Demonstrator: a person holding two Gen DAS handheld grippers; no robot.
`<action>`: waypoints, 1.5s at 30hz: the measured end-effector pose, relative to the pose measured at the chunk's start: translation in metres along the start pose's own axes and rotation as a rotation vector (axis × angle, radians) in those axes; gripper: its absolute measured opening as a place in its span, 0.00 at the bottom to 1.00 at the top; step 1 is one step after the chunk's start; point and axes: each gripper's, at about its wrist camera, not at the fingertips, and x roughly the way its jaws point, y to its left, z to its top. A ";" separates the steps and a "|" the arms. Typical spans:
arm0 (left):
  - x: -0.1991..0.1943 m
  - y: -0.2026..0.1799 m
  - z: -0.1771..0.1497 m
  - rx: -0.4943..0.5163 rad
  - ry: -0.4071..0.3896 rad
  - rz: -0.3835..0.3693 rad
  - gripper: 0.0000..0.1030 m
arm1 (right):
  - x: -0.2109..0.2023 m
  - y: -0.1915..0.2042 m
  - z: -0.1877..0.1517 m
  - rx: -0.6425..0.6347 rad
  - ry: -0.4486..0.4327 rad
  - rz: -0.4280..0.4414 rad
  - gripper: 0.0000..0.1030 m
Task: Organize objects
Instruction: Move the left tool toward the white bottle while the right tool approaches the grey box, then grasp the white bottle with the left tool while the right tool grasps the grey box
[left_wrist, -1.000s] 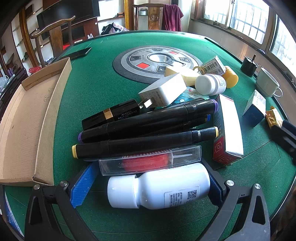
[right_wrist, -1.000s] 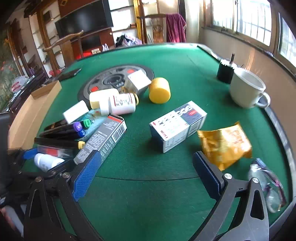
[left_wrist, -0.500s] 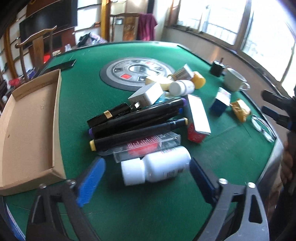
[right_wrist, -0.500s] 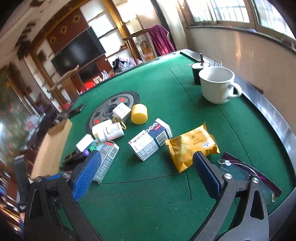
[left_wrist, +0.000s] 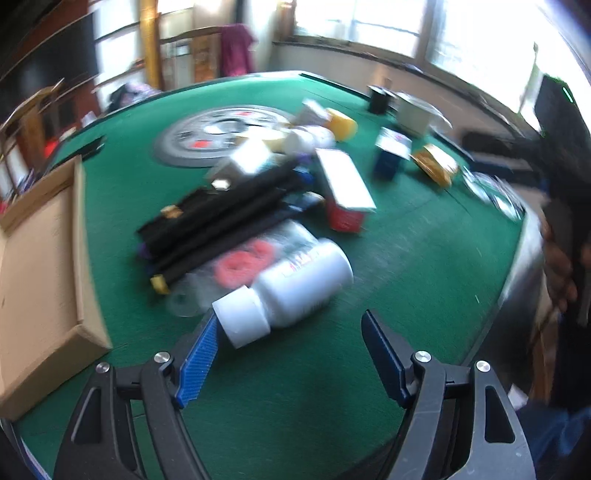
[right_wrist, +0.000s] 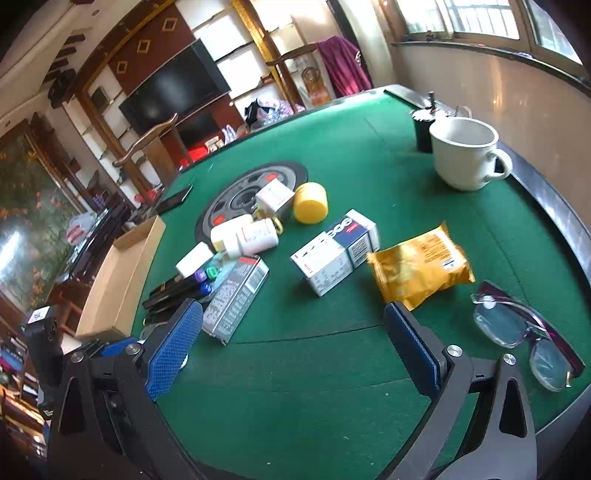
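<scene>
Left wrist view: left gripper (left_wrist: 291, 354) at 6 o'clock, jaws closing, nothing pressed between the pads. White bottle (left_wrist: 291, 286) lying on its side just ahead, cap toward 7 o'clock and close beside the left pad; touching or not, cannot tell through the blur. Probably light, rigid, smooth plastic, apt to roll; best taken across the body, not the cap. Behind it toward 11 o'clock, a clear case (left_wrist: 240, 266) with something red inside, then black markers (left_wrist: 221, 218) stacked together. Cardboard tray (left_wrist: 40, 258) at 9 o'clock on the green table (left_wrist: 406, 266). Labels smeared, unreadable.

Right wrist view: right gripper (right_wrist: 295, 347) at 6 o'clock, jaws apart, only felt between them. Gold packet (right_wrist: 419, 264) at 2 o'clock, soft and crinkly. Glasses (right_wrist: 524, 328) at 3 o'clock, fragile. Bottle hidden behind the left finger.
</scene>
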 end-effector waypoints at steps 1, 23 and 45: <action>-0.001 -0.005 -0.001 0.019 0.000 -0.024 0.74 | 0.002 0.001 -0.001 -0.004 0.005 0.000 0.97; 0.017 -0.044 0.010 0.107 0.045 -0.063 0.44 | 0.088 0.062 0.012 -0.081 0.186 -0.113 0.88; 0.031 -0.039 0.027 -0.014 -0.007 0.085 0.33 | 0.095 0.052 -0.009 -0.141 0.221 -0.130 0.25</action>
